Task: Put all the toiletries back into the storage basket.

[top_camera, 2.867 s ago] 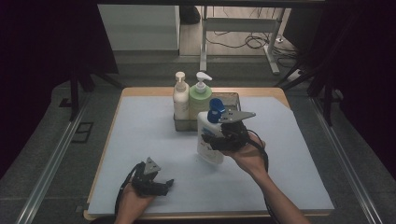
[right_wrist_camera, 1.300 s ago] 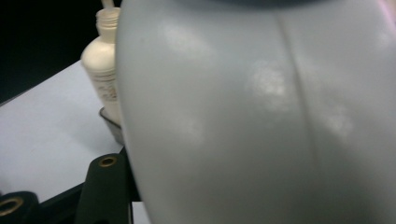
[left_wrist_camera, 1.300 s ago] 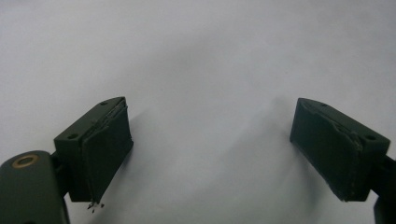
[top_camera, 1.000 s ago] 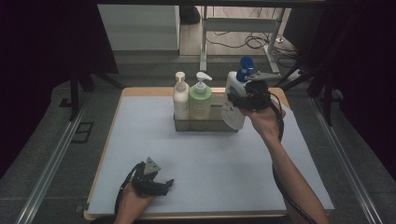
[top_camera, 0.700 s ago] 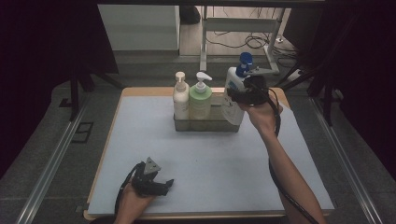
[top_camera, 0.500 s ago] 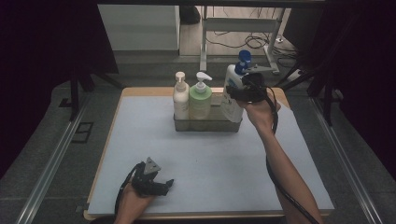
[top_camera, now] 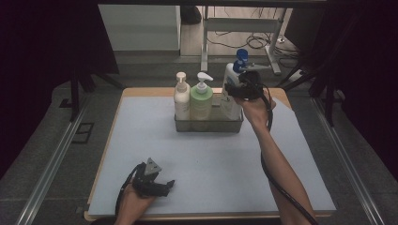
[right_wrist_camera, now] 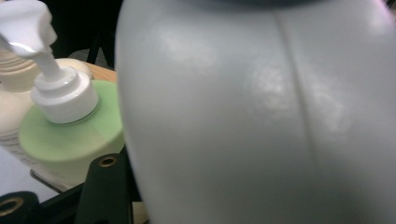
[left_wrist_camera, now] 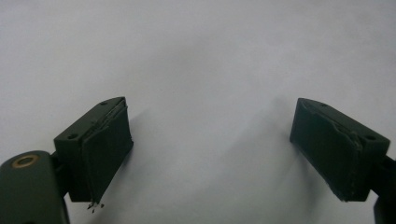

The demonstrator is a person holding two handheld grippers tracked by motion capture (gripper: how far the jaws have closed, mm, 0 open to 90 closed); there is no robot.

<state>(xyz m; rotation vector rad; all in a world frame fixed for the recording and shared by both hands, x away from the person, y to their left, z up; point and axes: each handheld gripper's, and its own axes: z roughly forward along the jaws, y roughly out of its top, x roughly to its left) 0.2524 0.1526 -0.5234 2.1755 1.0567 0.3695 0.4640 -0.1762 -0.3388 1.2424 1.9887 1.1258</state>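
The right claw (top_camera: pixel 238 89) grips the upright white bottle (top_camera: pixel 231 96), jaws half closed. It hangs over the tray (top_camera: pixel 209 125), right of the green bottle (top_camera: pixel 201 101). The left claw (top_camera: pixel 164 185) lies open, empty.

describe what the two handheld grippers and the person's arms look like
Both are black handheld units. The left gripper carries a grey three-cornered plate on top, and its two jaws are blocky black pieces with flat pads, frayed at one corner. The right gripper trails a thick black cable along the forearm. Both forearms are bare, with no sleeves in sight.
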